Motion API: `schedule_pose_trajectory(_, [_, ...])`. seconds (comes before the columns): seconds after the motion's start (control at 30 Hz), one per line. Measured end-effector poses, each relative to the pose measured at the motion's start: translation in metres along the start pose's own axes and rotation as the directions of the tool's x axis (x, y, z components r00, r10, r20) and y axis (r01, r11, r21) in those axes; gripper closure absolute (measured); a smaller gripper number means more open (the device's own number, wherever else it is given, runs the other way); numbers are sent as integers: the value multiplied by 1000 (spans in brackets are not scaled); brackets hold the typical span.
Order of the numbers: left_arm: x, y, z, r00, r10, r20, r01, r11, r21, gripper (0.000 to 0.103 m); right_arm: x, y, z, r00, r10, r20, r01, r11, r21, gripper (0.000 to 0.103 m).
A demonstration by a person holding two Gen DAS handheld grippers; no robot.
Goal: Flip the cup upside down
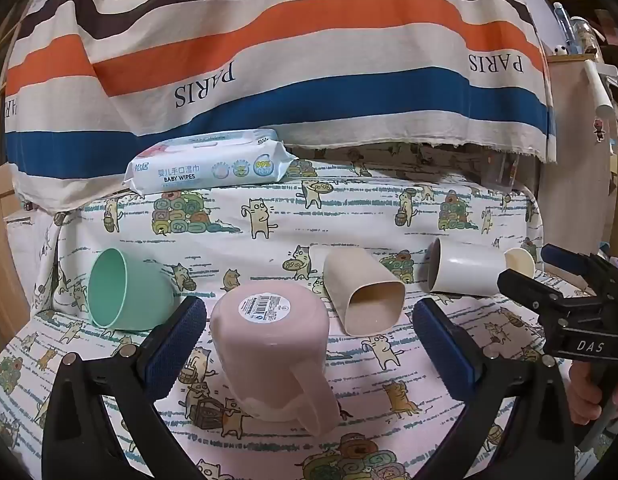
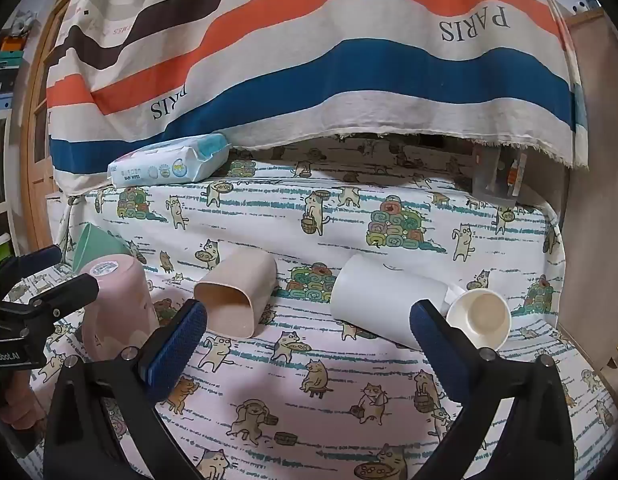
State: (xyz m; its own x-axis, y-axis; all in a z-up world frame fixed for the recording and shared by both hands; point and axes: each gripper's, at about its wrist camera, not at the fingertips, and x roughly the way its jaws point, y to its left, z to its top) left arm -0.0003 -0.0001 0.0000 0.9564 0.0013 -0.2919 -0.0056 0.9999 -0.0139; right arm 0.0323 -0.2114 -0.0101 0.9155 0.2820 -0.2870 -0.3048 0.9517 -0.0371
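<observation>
Left wrist view hides the pink cup's [image 1: 269, 344] rim beneath its upside-down body on the cat-print cloth [image 1: 349, 208], between your wide-open, empty left gripper [image 1: 309, 320]; your right gripper [image 2: 309, 320] gapes empty too.

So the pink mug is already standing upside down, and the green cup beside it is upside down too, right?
Only partly. The pink mug does stand upside down, its barcode label on top. The green cup, though, lies tipped on its side with its mouth open toward the camera, as the left wrist view shows.
</observation>
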Motion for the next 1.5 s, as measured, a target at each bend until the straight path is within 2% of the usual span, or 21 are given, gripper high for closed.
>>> schedule_pose_trajectory(0.17, [1, -3, 0, 1000, -28, -11, 28, 999, 15, 0, 0, 0, 0, 1000, -7, 8, 7, 1000, -8, 1])
schedule_pose_trajectory(0.43, [0, -3, 1, 1000, -21, -10, 21, 1000, 8, 0, -5, 1, 1, 1000, -22, 19, 22, 1000, -11, 1])
schedule_pose_trajectory(0.8, [4, 0, -1, 999, -21, -28, 21, 1000, -5, 0, 4, -3, 1, 999, -5, -40, 5, 1000, -10, 1])
schedule_pose_trajectory(0.93, [5, 0, -2, 999, -4, -34, 4, 1000, -7, 0, 3, 0, 0, 999, -9, -37, 8, 1000, -20, 1])
schedule_pose_trajectory(1.17, [2, -4, 0, 1000, -11, -22, 11, 1000, 17, 0, 8, -2, 0, 998, -5, -66, 4, 1000, -19, 1])
schedule_pose_trajectory(1.5, [0, -5, 0, 999, -30, -12, 31, 999, 17, 0, 8, -8, 0, 998, -40, -58, 40, 999, 4, 1])
